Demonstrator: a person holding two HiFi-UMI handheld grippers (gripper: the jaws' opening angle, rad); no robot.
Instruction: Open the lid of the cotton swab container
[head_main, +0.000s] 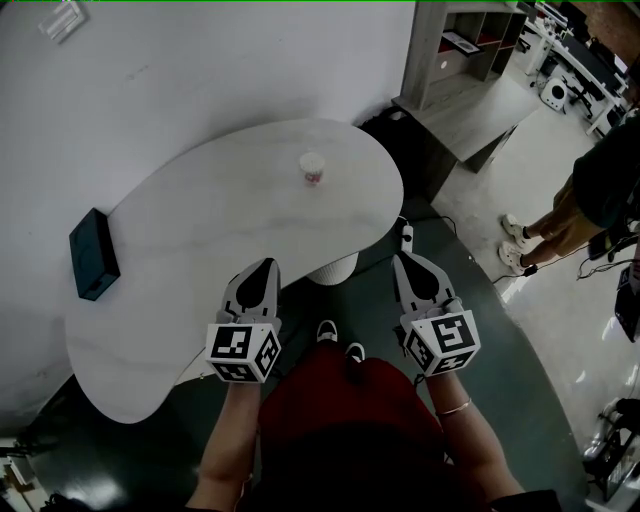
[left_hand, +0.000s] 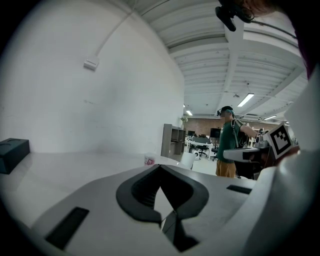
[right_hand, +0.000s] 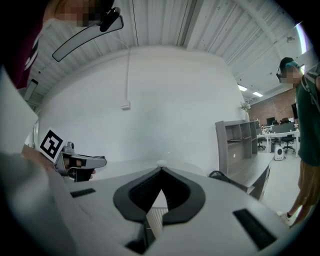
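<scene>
**Both grippers short of the work, seen from the head.**

- Table (head_main: 150, 330): white and rounded, lying ahead of and below both grippers.
- Box (head_main: 93, 255): dark and flat, well off to the left of my left gripper.
- Left gripper (head_main: 267, 264): jaws closed together, nothing between them.
- Right gripper (head_main: 405, 259): the same, pinched tight and empty.
- Container (head_main: 312, 168): a small upright cylinder straight ahead, roughly midway between the two grippers' lines and well apart from both.

I judge the container light, stiff and smooth-walled, so it is likely to slide or tip if nudged. I would clamp its body low with one gripper and take the white lid (head_main: 312, 159) at its rim with the other.

A reddish print bands the side, but it is too small to read. The only other marks are the square markers on the gripper cubes.
</scene>
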